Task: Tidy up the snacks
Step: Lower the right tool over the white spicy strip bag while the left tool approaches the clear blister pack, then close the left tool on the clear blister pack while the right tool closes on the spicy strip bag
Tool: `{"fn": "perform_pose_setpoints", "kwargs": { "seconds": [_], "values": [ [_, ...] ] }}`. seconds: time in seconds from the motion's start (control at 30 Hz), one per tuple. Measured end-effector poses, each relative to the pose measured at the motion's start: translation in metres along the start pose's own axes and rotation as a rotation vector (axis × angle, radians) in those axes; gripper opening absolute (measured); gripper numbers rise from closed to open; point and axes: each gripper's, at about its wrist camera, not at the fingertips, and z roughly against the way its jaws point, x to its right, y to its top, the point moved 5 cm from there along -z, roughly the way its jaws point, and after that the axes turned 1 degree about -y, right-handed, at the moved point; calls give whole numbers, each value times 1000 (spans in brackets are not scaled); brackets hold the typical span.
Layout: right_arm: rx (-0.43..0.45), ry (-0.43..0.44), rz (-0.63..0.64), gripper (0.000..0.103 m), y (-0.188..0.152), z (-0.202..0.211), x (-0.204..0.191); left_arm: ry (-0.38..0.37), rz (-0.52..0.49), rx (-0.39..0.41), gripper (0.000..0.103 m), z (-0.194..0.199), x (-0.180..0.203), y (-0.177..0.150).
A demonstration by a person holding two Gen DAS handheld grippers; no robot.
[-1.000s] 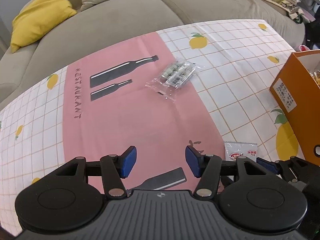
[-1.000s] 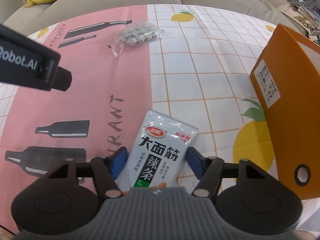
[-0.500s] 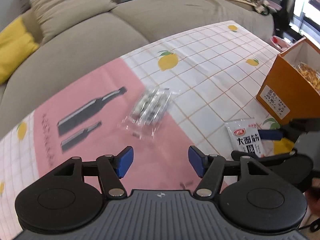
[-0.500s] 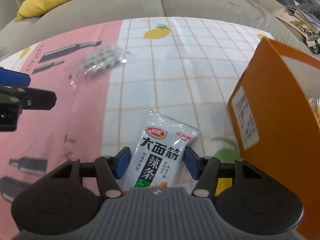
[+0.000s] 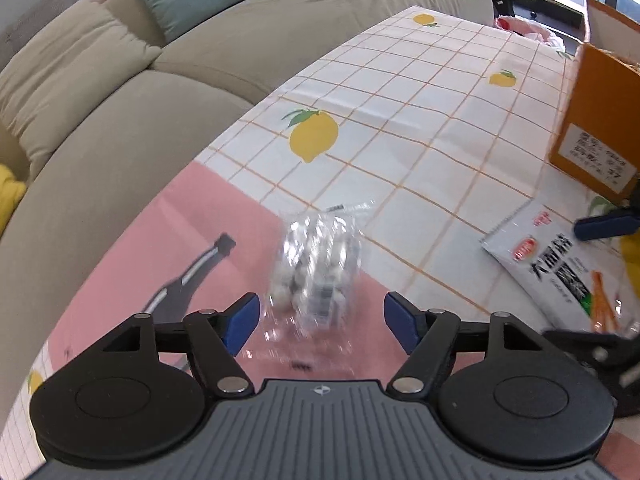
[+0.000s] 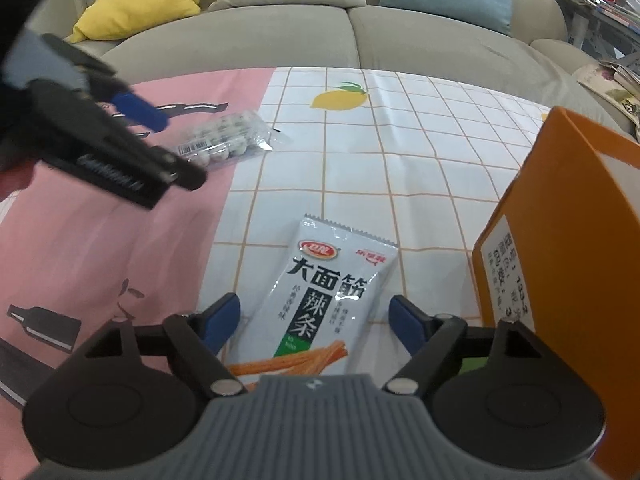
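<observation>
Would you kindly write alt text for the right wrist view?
The open right gripper straddles a white spicy-strip snack packet lying on the lemon-print tablecloth, beside an orange cardboard box. Farther left, the left gripper hovers by a clear bag of small balls.

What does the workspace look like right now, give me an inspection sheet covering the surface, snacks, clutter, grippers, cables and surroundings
Surface: tablecloth, white grid with lemons beside a pink panel with bottle prints.
Job's things: clear bag of small round snacks lying flat; white spicy-strip packet lying flat; orange box upright to the right, top open.
Clutter: nothing seen on the table.
Grippers: left gripper open, the clear bag between its fingers; right gripper open, straddling the packet.
Cables: nothing seen.
Surroundings: beige sofa with yellow, beige and blue cushions; magazines at far right.
</observation>
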Motion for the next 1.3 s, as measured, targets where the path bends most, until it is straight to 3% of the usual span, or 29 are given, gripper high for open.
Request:
{"fn": "perform_pose_setpoints", "kwargs": {
  "seconds": [0.2,0.37,0.43,0.53,0.73,0.9,1.17,1.3],
  "values": [
    [20,18,8,82,-2,0,1,-21,-5,-7,87,-18,-3,6],
    [29,26,-11,81,-4,2,3,-18,86,-12,82,-19,-8,5],
    [32,9,-13,70,-5,4,3,13,134,-21,70,-17,-7,4],
    [34,-1,-4,62,-6,9,2,57,217,-53,69,-12,0,1],
    [4,13,28,60,-10,16,1,95,439,-160,68,11,31,-19],
    [-44,92,131,60,-22,29,0,96,598,-224,68,36,61,-42],
    [-69,129,149,60,-50,53,5,103,724,-244,68,70,98,-74],
    [-83,164,159,62,-59,62,8,110,724,-268,68,85,116,-90]
  ]
}}
